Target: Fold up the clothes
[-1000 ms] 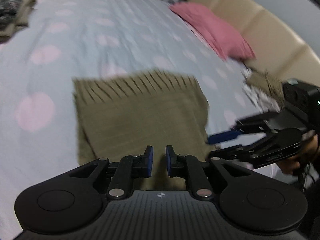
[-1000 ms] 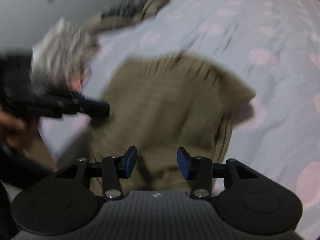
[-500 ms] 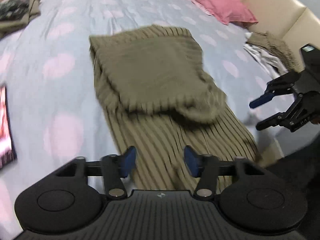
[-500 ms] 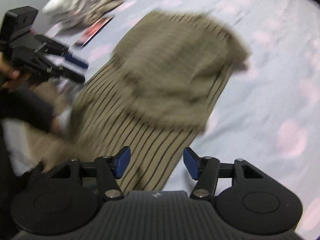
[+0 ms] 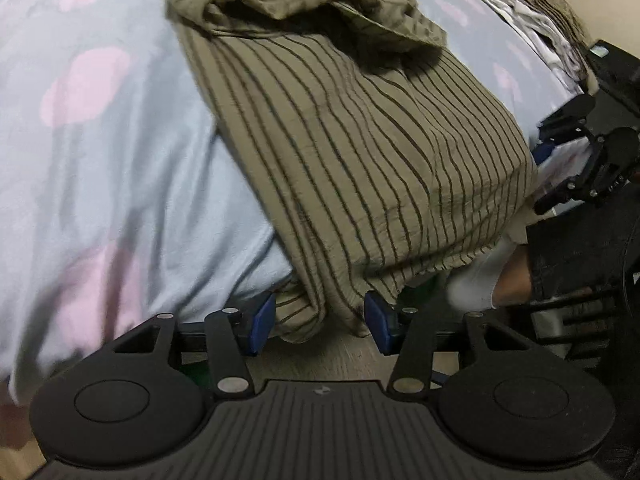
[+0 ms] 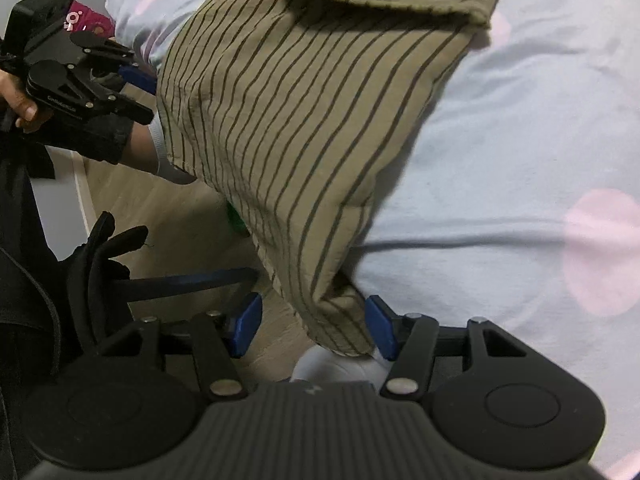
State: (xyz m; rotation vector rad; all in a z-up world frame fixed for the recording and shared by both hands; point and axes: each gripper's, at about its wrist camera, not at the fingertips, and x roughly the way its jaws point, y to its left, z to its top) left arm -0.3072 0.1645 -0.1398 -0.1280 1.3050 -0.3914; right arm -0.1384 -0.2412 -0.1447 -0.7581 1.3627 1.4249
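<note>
An olive garment with thin dark stripes (image 5: 360, 140) lies on the bed, its upper part folded back over itself and its lower end hanging over the near bed edge. My left gripper (image 5: 320, 322) is open at that edge, the garment's left bottom corner hanging between its blue pads. My right gripper (image 6: 314, 328) is open too, with the right bottom corner (image 6: 340, 320) hanging between its pads. Each gripper shows in the other's view: the right one (image 5: 560, 160) beside the hem, the left one (image 6: 132, 92) by the far hem corner.
The bed has a pale blue cover with pink dots (image 5: 100, 140). More clothes (image 5: 540, 20) are piled at its right side. A person's leg in a white sock (image 5: 480, 280) and the wooden floor (image 6: 192, 216) are below the bed edge. Dark cloth (image 6: 96, 272) hangs at left.
Both grippers have let go of the folded-over top part, pulled back to the near bed edge and dropped down to the hanging hem. Their fingers have spread wider.
</note>
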